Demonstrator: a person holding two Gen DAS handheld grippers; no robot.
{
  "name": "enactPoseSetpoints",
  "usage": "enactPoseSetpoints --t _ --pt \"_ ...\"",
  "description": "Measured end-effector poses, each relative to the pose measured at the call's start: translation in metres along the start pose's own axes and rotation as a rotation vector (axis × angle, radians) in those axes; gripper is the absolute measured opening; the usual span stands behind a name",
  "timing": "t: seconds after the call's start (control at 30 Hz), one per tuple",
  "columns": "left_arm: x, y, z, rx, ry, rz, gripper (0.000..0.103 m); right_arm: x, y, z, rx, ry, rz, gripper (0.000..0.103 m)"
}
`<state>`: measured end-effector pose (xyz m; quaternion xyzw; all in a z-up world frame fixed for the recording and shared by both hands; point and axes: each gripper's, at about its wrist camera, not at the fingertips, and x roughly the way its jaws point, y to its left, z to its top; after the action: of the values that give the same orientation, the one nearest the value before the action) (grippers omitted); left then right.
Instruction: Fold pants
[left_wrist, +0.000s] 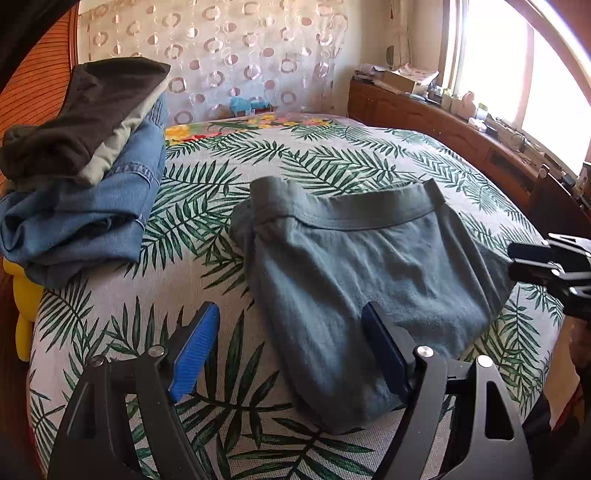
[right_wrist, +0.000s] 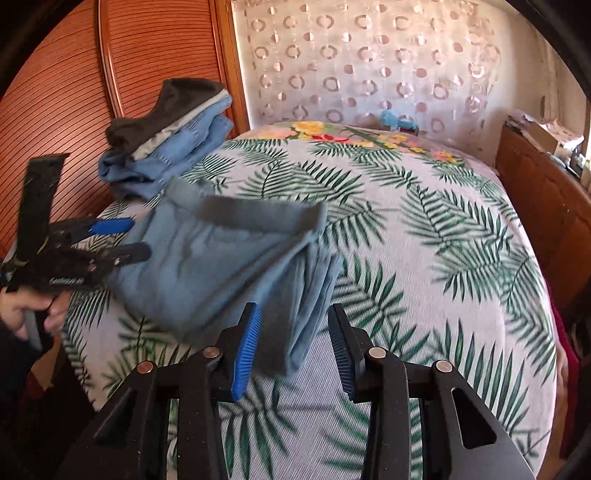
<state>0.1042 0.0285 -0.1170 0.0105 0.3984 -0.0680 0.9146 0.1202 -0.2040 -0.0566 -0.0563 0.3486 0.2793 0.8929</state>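
Pants (left_wrist: 369, 266), grey-blue and already folded into a thick bundle, are seen near the front edge of the bed (left_wrist: 332, 155), waistband toward the headboard, long axis running front to back. Left claw (left_wrist: 291, 325) is held released, straddling the bundle's near left edge. Right claw (right_wrist: 293, 332) is part-closed around the near right corner; pad contact cannot be told, the frame being blurred. A one-sided pinch would likely drag layers apart and spoil the fold.

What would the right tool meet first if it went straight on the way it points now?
Probably the near folded edge of the grey-blue pants, which already lies between the open fingers of the right tool. Depth is unclear, so it might instead touch the leaf-print bedspread just beneath.
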Motion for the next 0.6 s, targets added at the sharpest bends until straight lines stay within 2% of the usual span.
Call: enactPoseSetpoints --t 0.4,0.5,0.6 --pt "0.004 0.001 -0.002 -0.022 0.010 -0.004 0.080 -0.003 0.005 -0.012 0.018 0.039 0.029 0.028" --pt "0.005 0.002 -0.002 -0.024 0.011 -0.002 0.081 0.000 0.005 -0.012 0.017 0.044 0.036 0.021" --pt "0.004 0.001 -0.002 -0.025 0.011 -0.003 0.081 0.000 0.005 -0.012 0.010 0.039 0.054 0.009"
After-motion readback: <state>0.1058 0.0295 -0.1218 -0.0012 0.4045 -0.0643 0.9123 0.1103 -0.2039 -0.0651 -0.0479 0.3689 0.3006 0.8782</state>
